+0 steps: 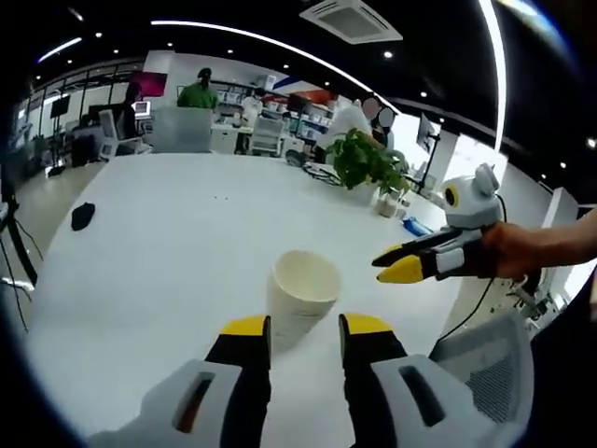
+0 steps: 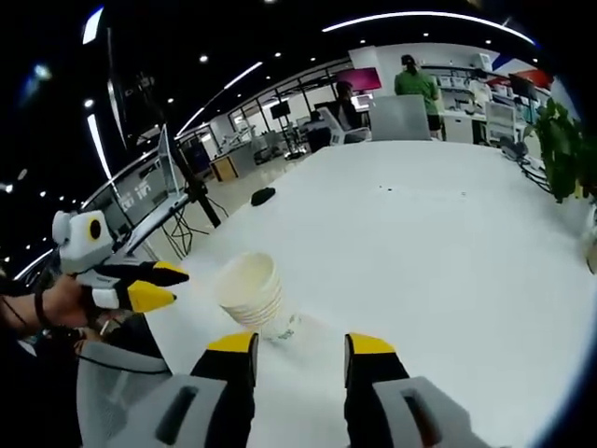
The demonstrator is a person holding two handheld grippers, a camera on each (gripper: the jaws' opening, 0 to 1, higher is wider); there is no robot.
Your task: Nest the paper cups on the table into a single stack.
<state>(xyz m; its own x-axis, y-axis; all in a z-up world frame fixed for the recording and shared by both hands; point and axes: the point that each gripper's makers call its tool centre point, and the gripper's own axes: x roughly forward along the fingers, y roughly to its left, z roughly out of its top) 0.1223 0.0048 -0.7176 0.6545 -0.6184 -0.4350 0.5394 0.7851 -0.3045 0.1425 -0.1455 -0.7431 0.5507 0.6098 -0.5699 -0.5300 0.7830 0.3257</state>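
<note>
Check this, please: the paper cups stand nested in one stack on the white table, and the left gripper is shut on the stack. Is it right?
Not quite. The left gripper is open, its jaws apart and short of the stack of paper cups, as the left gripper view shows. The cups do stand nested on the white table.

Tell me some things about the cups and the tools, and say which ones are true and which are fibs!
1. The paper cups are nested in one stack on the white table. True.
2. The left tool is squeezing the stack. False: its jaws stand open, and the stack sits just beyond the tips, untouched.
3. The right tool holds nothing. True: its jaws are open and bare.
4. The top cup is full of juice. False: in the left gripper view the top cup looks empty.
5. A green potted plant stands at the far side of the table. True.
6. The stack is red. False: it is white.
</note>
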